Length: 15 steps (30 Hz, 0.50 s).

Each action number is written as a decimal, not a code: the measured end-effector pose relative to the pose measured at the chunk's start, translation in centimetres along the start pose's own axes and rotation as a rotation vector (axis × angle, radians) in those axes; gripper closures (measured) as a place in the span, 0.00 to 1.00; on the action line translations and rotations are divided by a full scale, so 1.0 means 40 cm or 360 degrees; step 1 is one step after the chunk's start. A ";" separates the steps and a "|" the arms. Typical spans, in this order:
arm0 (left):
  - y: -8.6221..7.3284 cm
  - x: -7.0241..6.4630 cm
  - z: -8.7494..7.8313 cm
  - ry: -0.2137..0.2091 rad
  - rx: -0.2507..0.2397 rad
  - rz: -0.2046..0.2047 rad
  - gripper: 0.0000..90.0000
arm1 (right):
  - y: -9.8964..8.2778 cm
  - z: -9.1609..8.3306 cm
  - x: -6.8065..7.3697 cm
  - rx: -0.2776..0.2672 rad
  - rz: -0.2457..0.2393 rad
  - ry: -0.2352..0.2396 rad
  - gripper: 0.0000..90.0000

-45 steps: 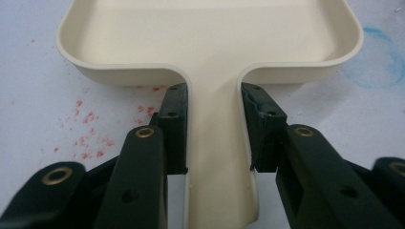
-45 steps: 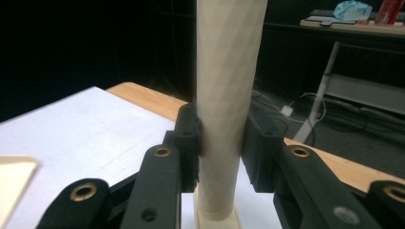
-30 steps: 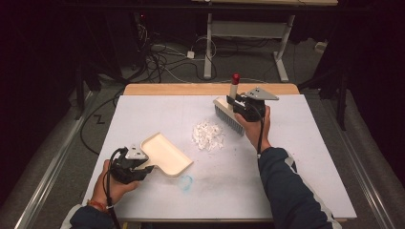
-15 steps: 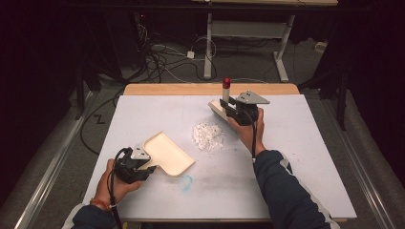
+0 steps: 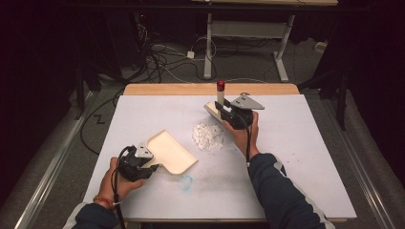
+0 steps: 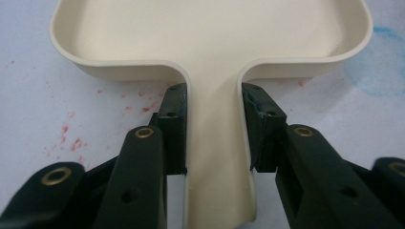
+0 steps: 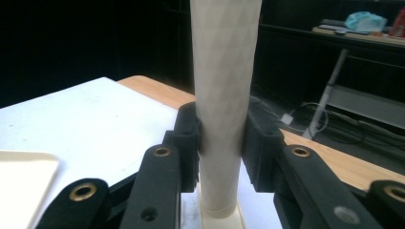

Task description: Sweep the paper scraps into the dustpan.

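A cream dustpan (image 5: pixel 173 152) lies flat on the white table, its open edge turned toward a pile of white scraps (image 5: pixel 207 136). My left gripper (image 5: pixel 152 167) is shut on the pan's handle; in the left gripper view the pads (image 6: pixel 174 124) press both sides of the dustpan (image 6: pixel 210 43) handle, left gripper (image 6: pixel 213 109). My right gripper (image 5: pixel 223 110) is shut on a brush (image 5: pixel 220 98) with a cream handle and red tip, held upright just behind the pile. In the right gripper view the brush handle (image 7: pixel 224 81) stands between the right gripper's (image 7: pixel 222 124) jaws.
A blue smear (image 5: pixel 185 180) marks the table near the pan's front corner, and red specks (image 6: pixel 71 140) dot the surface beside the left jaws. A wooden strip (image 5: pixel 157 89) runs along the table's far edge. Cables and a desk frame (image 5: pixel 248 28) lie beyond.
My right hand has carried the brush to the left and slightly nearer, to just behind the scrap pile. The left hand and the dustpan have hardly moved.
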State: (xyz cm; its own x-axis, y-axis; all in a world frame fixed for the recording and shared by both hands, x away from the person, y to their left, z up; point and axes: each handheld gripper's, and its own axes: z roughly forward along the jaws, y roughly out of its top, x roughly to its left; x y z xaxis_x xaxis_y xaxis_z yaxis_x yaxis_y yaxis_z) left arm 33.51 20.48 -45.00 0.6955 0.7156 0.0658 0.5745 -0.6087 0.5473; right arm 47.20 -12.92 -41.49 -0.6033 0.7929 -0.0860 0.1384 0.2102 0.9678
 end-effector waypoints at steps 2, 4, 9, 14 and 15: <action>0.007 0.001 0.004 -0.0009 0.0003 0.0006 0.70 | 0.000 0.000 0.010 -0.0003 0.0001 0.0003 0.79; 0.017 0.001 0.008 -0.0015 0.0008 0.0013 0.70 | -0.001 0.003 0.018 0.0003 -0.0015 0.0026 0.79; 0.034 0.001 0.019 -0.0037 0.0023 0.0034 0.70 | -0.002 0.004 0.046 0.0003 -0.0037 0.0064 0.79; 0.049 0.007 0.033 -0.0074 0.0038 0.0037 0.70 | 0.000 0.006 0.072 0.0003 -0.0059 0.0106 0.79; 0.053 0.007 0.037 -0.0073 0.0041 0.0040 0.70 | -0.001 0.005 0.077 -0.0002 -0.0043 0.0114 0.79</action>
State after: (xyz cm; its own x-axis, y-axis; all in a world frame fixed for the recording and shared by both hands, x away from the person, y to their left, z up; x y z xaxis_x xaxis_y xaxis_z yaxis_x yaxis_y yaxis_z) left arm 35.55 18.90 -45.05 0.7287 0.6837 0.0404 0.5671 -0.6354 0.5241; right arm 45.51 -10.38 -41.83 -0.6613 0.7441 -0.0948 0.1206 0.2303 0.9656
